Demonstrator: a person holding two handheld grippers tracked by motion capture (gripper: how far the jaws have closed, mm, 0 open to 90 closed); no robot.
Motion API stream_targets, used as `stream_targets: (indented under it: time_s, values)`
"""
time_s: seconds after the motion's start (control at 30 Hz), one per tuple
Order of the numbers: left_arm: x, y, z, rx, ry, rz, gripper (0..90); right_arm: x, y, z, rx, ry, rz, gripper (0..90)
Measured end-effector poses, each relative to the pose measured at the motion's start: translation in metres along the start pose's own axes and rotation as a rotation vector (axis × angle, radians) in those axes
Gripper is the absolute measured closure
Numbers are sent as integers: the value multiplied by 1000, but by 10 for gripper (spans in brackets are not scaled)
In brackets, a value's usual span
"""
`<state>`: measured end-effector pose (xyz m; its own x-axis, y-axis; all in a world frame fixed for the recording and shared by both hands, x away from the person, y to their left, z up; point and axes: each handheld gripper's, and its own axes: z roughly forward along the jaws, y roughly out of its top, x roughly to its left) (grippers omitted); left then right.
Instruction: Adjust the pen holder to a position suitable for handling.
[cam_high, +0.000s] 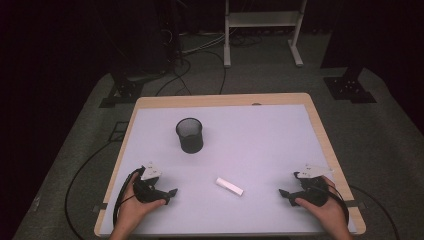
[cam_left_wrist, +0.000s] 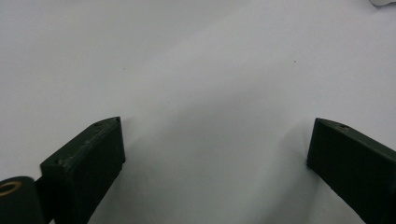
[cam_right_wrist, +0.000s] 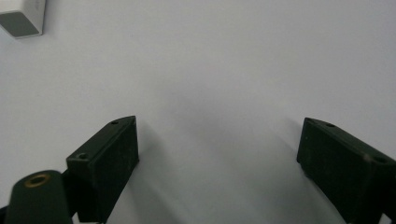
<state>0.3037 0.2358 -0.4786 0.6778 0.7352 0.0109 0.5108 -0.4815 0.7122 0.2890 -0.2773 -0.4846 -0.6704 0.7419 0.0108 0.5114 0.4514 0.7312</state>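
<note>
From above, my left claw (cam_high: 172, 191) and right claw (cam_high: 281, 193) rest wide and empty on the worktop (cam_high: 260, 145), the white block (cam_high: 229, 186) between them, the mesh cup's (cam_high: 189, 135) inside too dark to read; along my right claw, the block (cam_right_wrist: 22, 17) is cut off at the corner.

One table (cam_high: 280, 130) — on it one black mesh cup (cam_high: 189, 135) and one small white block (cam_high: 229, 186). Two claws — left claw (cam_high: 171, 192), right claw (cam_high: 283, 193).

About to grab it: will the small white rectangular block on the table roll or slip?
The small white rectangular block lies flat with squared faces, so it probably slides rather than rolls. It looks stiff and likely light. Its smooth surface could slip between the pads.
</note>
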Motion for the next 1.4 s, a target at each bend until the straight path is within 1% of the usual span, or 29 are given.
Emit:
stream_targets:
  time_s: [0.1,0.27,0.3,0.33,0.43,0.5,0.53,0.6,0.7,0.73,0.97,1.27,1.3,1.4]
  values:
    - [1,1,-1,0,3,-5,69,0,0,0,0,0,1,116]
    - [3,2,-3,3,3,1,112,0,0,0,-1,-1,-1,116]
    - [3,2,-4,3,3,5,138,0,0,0,-1,-1,0,116]
    - [3,4,-5,-1,-4,0,138,0,0,0,0,-2,-2,116]
    - [5,7,-8,-9,-5,-4,145,0,0,0,-1,-1,0,116]
    - [6,10,-10,-14,-8,-10,167,0,0,0,0,-1,0,116]
    - [6,10,-10,-14,-8,-10,167,0,0,0,0,-1,0,116]
    - [8,15,-13,-27,-8,-14,168,0,0,0,0,-1,0,116]
    - [9,19,-14,-30,-9,-15,169,0,0,0,-1,-1,0,116]
    - [10,23,-15,-33,-9,-16,169,0,0,0,-1,0,0,116]
    - [13,32,-18,-30,-7,-31,170,0,0,0,-1,0,0,116]
    - [15,40,-18,-14,-12,-27,170,0,0,0,-1,0,1,116]
    - [16,41,-18,-17,-14,-27,195,0,0,0,-1,0,0,116]
    - [16,47,-18,-17,-13,-26,199,0,0,0,-2,0,1,116]
